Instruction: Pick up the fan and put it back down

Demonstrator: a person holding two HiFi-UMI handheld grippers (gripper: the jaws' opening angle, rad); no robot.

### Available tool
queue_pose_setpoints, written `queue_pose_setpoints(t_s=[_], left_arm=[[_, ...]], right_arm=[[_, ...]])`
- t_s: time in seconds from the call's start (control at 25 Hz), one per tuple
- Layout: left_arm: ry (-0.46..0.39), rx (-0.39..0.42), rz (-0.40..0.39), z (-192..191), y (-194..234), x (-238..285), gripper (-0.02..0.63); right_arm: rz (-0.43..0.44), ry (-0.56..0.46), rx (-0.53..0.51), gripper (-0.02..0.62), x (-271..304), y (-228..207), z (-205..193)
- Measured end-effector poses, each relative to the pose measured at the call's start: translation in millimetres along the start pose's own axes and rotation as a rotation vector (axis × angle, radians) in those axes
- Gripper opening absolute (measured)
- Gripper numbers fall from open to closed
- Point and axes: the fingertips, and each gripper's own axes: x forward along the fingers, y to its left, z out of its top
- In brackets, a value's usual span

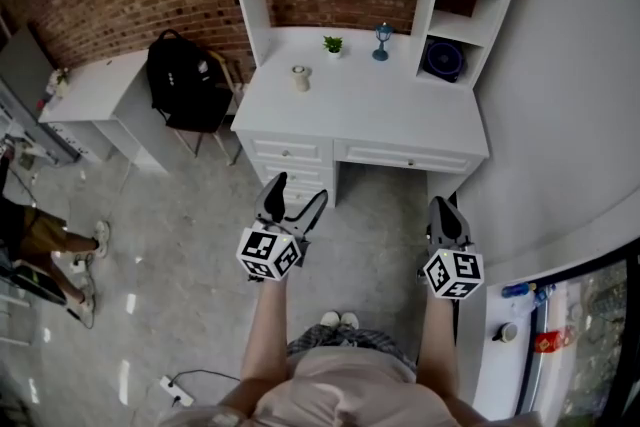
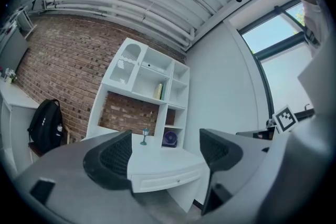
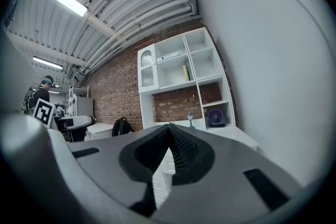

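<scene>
The fan (image 1: 443, 60) is small, round and dark purple, and stands in the lower right cubby of the white desk hutch; it also shows in the left gripper view as the fan (image 2: 169, 138) and in the right gripper view as the fan (image 3: 216, 117). Both grippers hang in the air in front of the desk, well short of it. My left gripper (image 1: 296, 200) is open, its jaws spread with nothing between them (image 2: 165, 157). My right gripper (image 1: 446, 213) is shut, its pads meeting at the tips on nothing (image 3: 169, 131).
The white desk (image 1: 400, 120) carries a small potted plant (image 1: 333, 44), a blue lamp figurine (image 1: 381, 41) and a pale cup (image 1: 300, 77). A black backpack (image 1: 185, 80) sits on a chair at the left. A person (image 1: 45, 235) stands at far left. A white wall curves along the right.
</scene>
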Motion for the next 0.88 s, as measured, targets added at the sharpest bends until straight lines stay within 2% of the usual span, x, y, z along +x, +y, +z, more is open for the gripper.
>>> queue_pose_setpoints(t_s=[0.2, 0.52, 0.88], left_arm=[[0.01, 0.02, -0.023, -9, 1, 6, 0.39], [0.033, 0.027, -0.05, -17, 7, 16, 0.39], [0.028, 0.039, -0.064, -12, 24, 52, 0.39]], right_arm=[[-0.007, -0.033, -0.009, 0.015, -1, 4, 1], [-0.031, -0.019, 0.021, 0.015, 3, 0, -13], [-0.041, -0.038, 0.024, 0.015, 37, -9, -5]])
